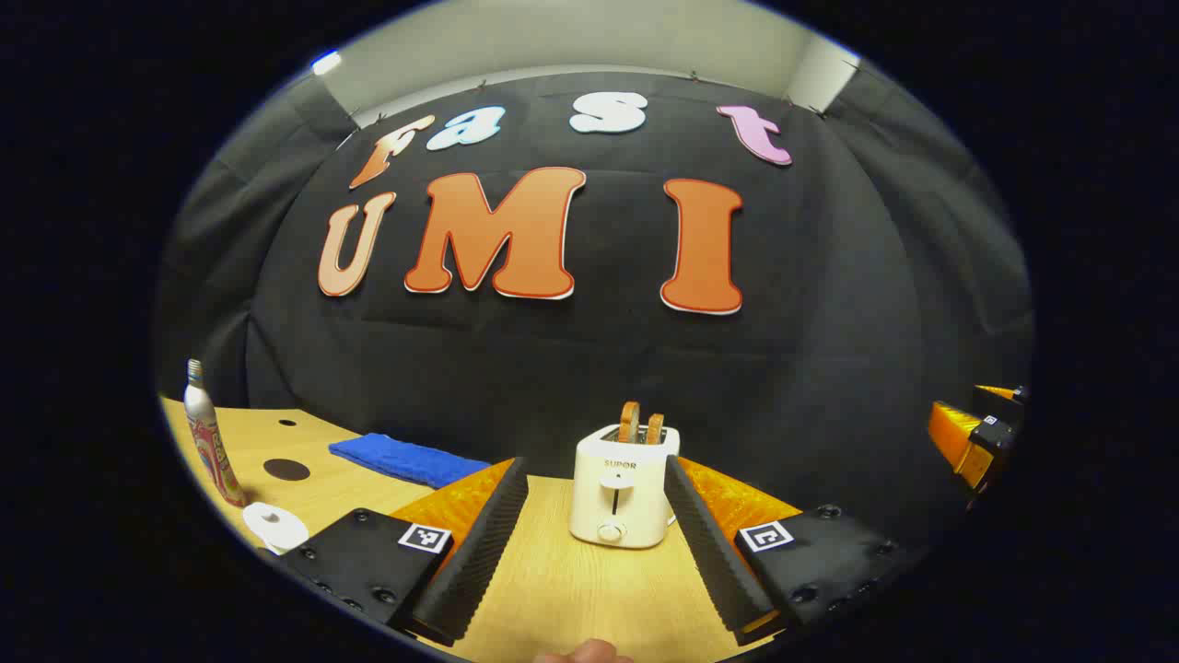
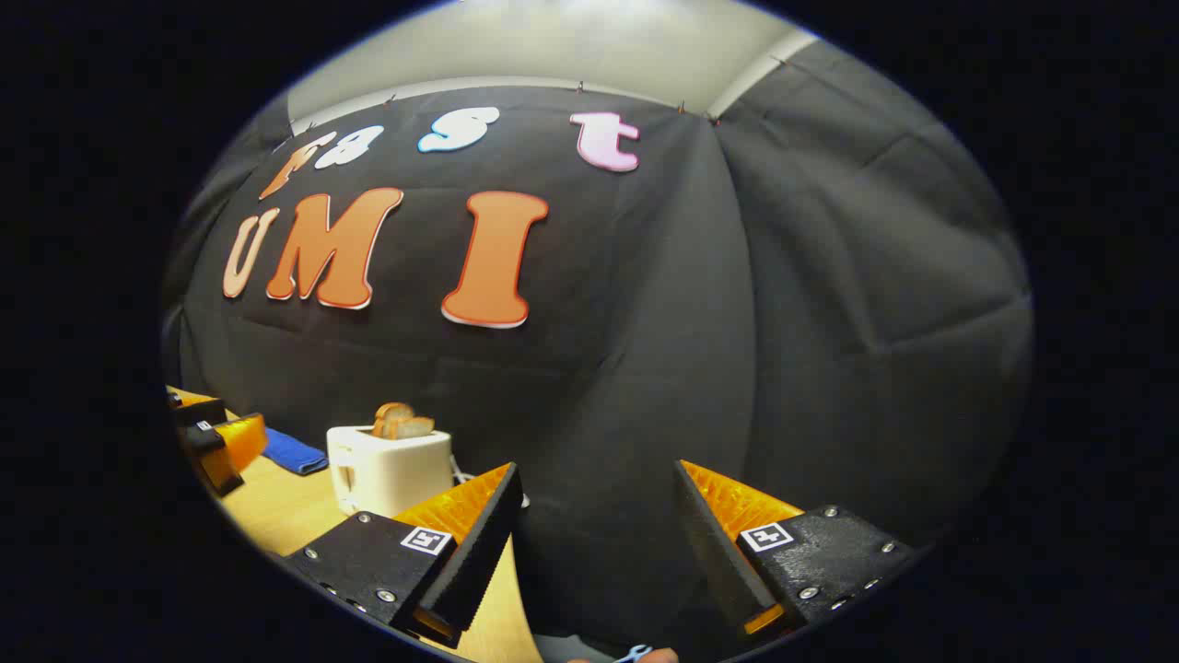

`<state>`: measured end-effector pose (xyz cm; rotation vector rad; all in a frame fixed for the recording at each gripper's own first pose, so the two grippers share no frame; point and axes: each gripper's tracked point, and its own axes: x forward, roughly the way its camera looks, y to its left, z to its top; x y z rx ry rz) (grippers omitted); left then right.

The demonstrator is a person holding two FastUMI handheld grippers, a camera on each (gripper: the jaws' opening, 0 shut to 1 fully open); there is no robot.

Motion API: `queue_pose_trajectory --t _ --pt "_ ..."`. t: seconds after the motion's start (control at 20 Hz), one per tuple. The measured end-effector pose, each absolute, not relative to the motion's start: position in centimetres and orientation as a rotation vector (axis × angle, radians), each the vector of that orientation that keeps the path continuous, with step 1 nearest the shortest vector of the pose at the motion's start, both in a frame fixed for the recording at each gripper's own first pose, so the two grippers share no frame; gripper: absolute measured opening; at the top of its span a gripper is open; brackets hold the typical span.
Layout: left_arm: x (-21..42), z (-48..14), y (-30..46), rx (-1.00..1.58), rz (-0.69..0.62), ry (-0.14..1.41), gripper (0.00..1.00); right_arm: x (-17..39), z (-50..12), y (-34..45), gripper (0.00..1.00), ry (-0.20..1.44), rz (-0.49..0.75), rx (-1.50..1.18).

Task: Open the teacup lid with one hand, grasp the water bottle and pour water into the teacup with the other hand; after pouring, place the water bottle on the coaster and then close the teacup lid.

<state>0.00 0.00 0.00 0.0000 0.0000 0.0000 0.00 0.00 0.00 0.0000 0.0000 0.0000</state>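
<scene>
The table (image 1: 571, 589) looks like pale wood with a fine straight grain and a matt, smooth face; the toaster (image 1: 622, 488) has a glossy, smooth shell that looks like plastic; the two slices (image 1: 641, 425) in its slots look rough and crusted; the folded cloth (image 1: 405, 459) is soft and nappy, like towelling; the water bottle (image 1: 208, 437) has a shiny, metallic-looking neck and a glossy printed wrap; the teacup lid (image 1: 274, 525) looks glazed and smooth; the coaster (image 1: 286, 470) is dark and matt; the left gripper (image 1: 597, 543) shows ribbed, matt pads (image 1: 484, 543) on its fingers.
</scene>
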Motion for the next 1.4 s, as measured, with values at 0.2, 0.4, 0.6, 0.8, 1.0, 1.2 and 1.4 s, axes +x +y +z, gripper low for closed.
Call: queue_pose_trajectory --t 0.2,0.4,0.6,0.8,1.0,1.2,1.4 --pt "-1.1 5.8 4.8 -0.102 -0.094 -0.022 0.94 -4.4 7.2 -0.9 0.99 -0.009 -0.128 -0.143" --pt "-3.7 10.4 10.1 -0.103 -0.193 -0.061 0.94 -10.2 9.6 3.4 0.96 0.042 -0.152 -0.067" --pt "-5.4 12.4 19.1 -0.053 -0.193 -0.048 0.96 -13.9 10.4 12.0 0.99 0.06 -0.073 0.042" --pt "-6.1 13.6 29.9 0.034 -0.094 -0.037 0.97 -15.3 10.8 20.8 1.0 0.072 0.024 0.064" --pt "-7.1 14.1 39.0 0.103 0.008 -0.025 0.96 -15.9 10.8 30.3 0.99 0.088 0.17 0.082" --pt "-7.9 13.5 44.4 0.123 0.06 -0.025 0.94 -16.2 10.7 37.1 0.97 0.093 0.3 0.105" --pt "-8.1 11.6 45.2 0.105 0.04 0.004 0.94 -16.2 9.5 40.4 0.96 0.122 0.371 0.108"
